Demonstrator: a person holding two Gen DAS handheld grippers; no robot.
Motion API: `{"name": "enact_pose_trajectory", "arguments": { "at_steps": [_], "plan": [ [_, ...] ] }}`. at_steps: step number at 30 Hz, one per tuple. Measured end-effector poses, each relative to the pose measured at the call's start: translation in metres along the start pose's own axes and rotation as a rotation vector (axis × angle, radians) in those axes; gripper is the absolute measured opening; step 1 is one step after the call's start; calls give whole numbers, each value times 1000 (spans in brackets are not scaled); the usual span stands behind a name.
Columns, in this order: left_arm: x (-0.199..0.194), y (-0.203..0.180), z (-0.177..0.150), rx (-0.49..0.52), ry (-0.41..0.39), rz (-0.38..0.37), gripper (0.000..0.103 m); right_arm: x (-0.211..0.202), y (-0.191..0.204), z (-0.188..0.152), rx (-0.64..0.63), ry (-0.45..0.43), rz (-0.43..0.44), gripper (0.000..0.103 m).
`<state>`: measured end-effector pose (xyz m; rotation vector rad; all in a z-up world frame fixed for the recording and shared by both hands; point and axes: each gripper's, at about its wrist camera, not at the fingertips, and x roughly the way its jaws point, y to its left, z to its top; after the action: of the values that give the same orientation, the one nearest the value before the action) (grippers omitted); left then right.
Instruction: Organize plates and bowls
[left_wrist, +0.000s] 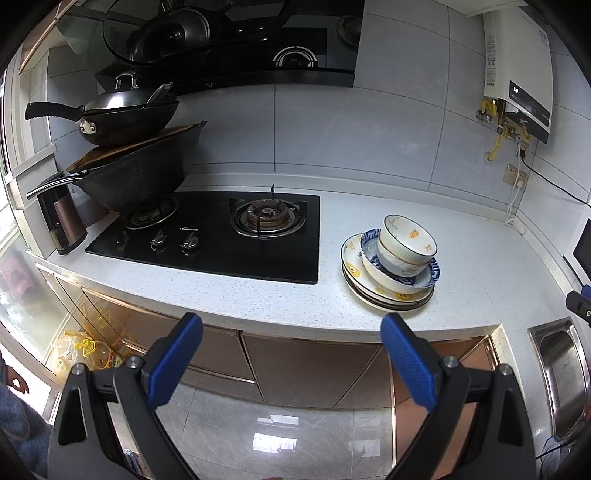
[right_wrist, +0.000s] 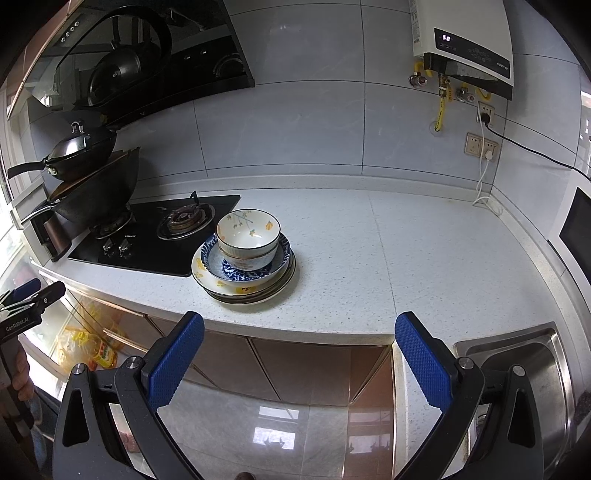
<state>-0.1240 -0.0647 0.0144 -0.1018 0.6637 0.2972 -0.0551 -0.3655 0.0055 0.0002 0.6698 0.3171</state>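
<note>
Counter spread before you, hob at left, sink at right. Dish stack sits on counter just right of hob: plates at bottom, blue bowl on them, white bowl upright on top. Your left gripper spread wide, empty, short of counter edge. Your right gripper likewise agape, holding nothing.

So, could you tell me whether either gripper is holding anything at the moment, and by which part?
Nothing is held. The left gripper and right gripper are both open and empty, short of the counter edge; the stack of dishes sits untouched.
</note>
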Motion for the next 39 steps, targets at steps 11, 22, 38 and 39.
{"name": "enact_pose_trajectory", "arguments": {
  "at_steps": [11, 22, 38, 39],
  "plan": [
    [1, -2, 0, -1, 2, 0, 98, 0, -2, 0, 0, 1, 1, 102],
    [1, -3, 0, 1, 2, 0, 98, 1, -4, 0, 1, 1, 2, 102],
    [0, -6, 0, 2, 0, -1, 98, -2, -4, -1, 2, -2, 0, 102],
    [0, -5, 0, 1, -1, 0, 98, -2, -4, -1, 2, -2, 1, 102]
  ]
}}
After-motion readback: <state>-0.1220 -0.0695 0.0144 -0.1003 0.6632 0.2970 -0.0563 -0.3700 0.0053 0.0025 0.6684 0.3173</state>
